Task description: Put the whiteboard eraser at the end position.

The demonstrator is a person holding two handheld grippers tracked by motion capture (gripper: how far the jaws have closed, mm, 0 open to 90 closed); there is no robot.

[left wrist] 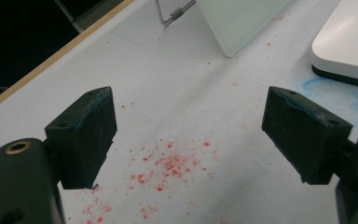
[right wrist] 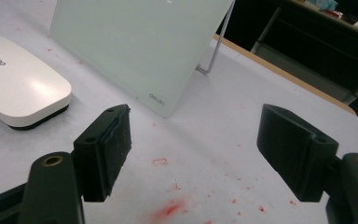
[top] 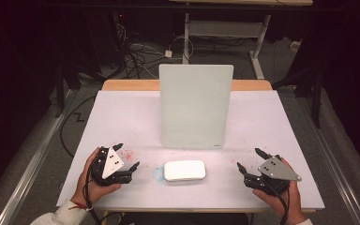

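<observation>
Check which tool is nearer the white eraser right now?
Left. The left tool sits open just off the white eraser on its left end. The right tool, also open, sits farther off past the right end.

1. The table (top: 122, 112) is brightly lit from above; the room around it is dark.
2. Glare spots the white eraser (right wrist: 21, 86).
3. Both gripper views are slightly soft.
</observation>
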